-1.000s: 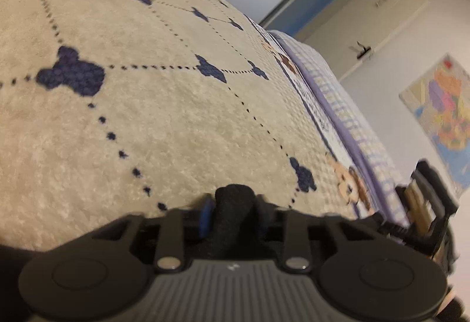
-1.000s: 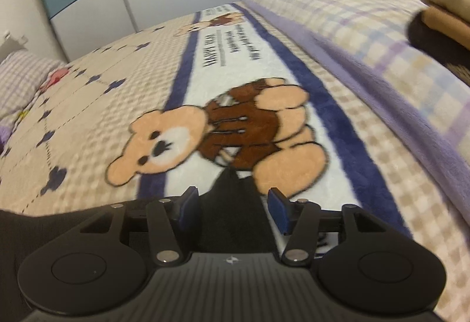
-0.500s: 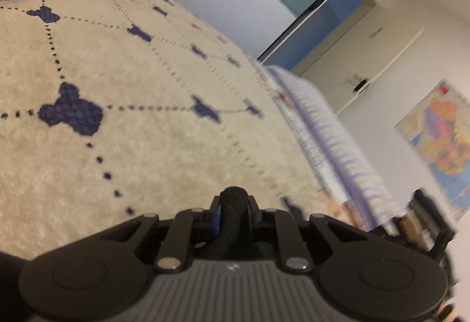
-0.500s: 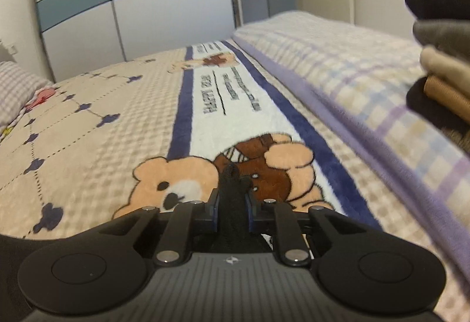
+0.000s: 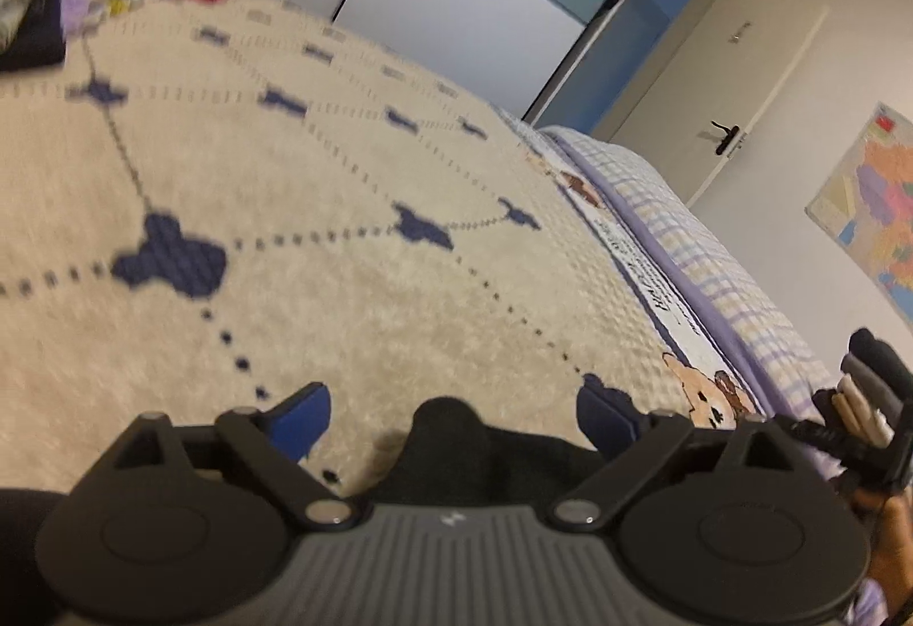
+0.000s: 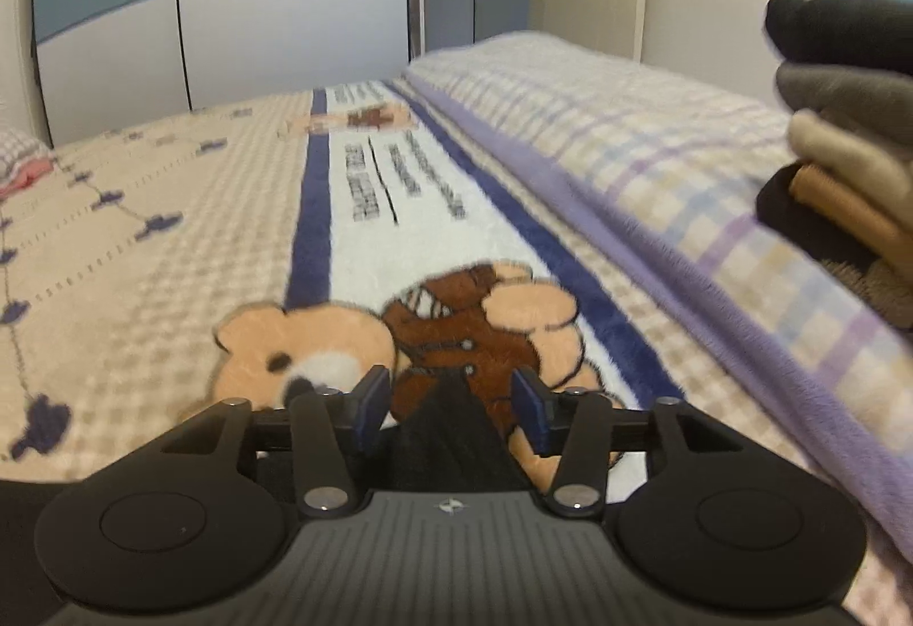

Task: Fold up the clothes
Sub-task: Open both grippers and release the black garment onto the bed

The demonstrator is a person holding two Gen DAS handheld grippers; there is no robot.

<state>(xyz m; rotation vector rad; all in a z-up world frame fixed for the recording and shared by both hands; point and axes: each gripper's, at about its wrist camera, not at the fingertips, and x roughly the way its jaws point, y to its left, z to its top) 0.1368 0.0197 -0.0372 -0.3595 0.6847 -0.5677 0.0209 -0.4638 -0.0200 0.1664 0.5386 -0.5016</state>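
You had both jaws pinched on the black garment (image 5: 456, 432) half a second earlier; your left hand-held gripper (image 5: 453, 417) and right hand-held gripper (image 6: 451, 406) then stood wide, the cloth loose on the bed (image 5: 354, 318), likely released.

black garment (image 6: 451, 437), beige bear-print blanket (image 6: 171, 238)

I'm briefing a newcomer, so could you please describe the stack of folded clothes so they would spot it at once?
Find the bed's purple checked blanket along its right side. The stack of folded clothes sits on it at the far right, layered black, grey, cream and tan, unlike the flat bedding around it.
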